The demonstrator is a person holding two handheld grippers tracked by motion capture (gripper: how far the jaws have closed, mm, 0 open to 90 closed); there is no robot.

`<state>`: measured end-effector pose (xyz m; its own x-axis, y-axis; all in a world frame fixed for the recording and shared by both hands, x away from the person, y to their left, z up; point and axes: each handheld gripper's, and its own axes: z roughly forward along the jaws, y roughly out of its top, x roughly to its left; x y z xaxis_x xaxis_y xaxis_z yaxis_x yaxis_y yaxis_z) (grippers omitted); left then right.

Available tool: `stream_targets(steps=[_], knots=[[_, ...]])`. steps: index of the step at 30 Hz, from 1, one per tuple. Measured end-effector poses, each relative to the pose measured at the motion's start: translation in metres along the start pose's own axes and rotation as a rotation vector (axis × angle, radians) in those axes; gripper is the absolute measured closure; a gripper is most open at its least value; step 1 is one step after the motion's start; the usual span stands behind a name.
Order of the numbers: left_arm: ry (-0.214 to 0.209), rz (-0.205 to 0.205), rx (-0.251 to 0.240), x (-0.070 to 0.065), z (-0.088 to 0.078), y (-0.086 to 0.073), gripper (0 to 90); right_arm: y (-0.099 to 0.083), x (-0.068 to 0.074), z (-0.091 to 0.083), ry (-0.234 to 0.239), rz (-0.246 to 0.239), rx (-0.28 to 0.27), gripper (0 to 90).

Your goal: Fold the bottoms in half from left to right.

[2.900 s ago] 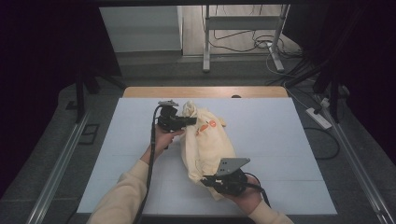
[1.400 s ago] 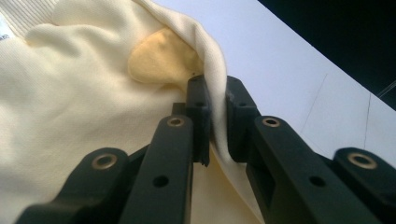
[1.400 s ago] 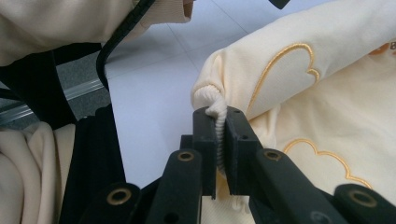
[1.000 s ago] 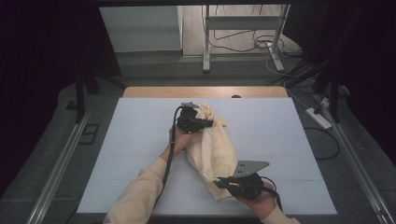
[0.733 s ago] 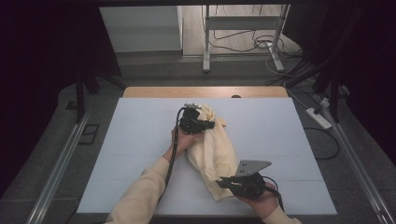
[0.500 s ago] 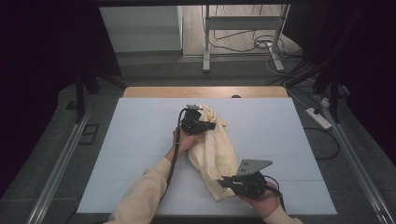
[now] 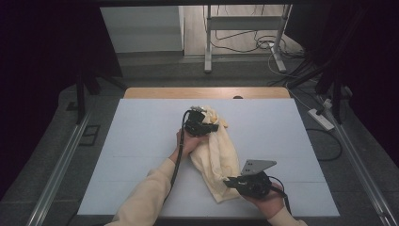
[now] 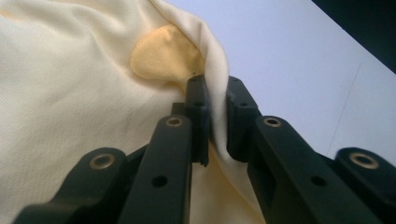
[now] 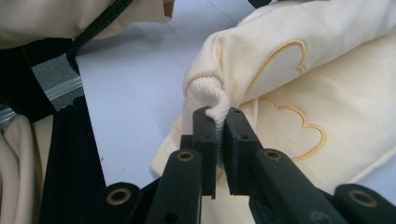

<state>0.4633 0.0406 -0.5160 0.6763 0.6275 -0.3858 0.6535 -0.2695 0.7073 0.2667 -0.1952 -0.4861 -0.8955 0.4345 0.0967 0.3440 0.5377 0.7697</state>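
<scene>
A: The bench (image 7: 141, 141) carries the cream garment (image 7: 219, 160), bunched from centre toward five o'clock.

B: Left hand-held gripper (image 7: 212, 127) pinches its far fold, right hand-held gripper (image 7: 227, 182) clamps the ribbed cuff (image 9: 212, 100). Draw them apart evenly, keeping both grips tight.

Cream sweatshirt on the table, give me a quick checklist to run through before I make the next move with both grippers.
1. Left gripper has cloth between its fingers: ok, a fold of the cream sweatshirt is pinched.
2. Right gripper grip: ok, shut on the ribbed cuff.
3. Grips at opposite ends: ok, the left holds the far end and the right the near end in the high view.
4. Garment lies flat between grips: not ok, it is bunched and twisted.
5. Garment inside the white table surface: ok, away from the edges.
6. How many layers each grip holds: cannot tell.
</scene>
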Motion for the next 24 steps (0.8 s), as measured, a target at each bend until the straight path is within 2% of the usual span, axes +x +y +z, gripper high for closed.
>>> stream_targets(steps=[17,24], knots=[[0.002,-0.001,0.016,0.001,0.006,-0.001,79.6,-0.013,-0.014,-0.002,-0.034,0.041,0.067,83.7],[0.0,0.001,0.016,0.0,0.006,-0.001,78.1,-0.016,-0.016,-0.002,-0.039,0.045,0.072,82.7]])
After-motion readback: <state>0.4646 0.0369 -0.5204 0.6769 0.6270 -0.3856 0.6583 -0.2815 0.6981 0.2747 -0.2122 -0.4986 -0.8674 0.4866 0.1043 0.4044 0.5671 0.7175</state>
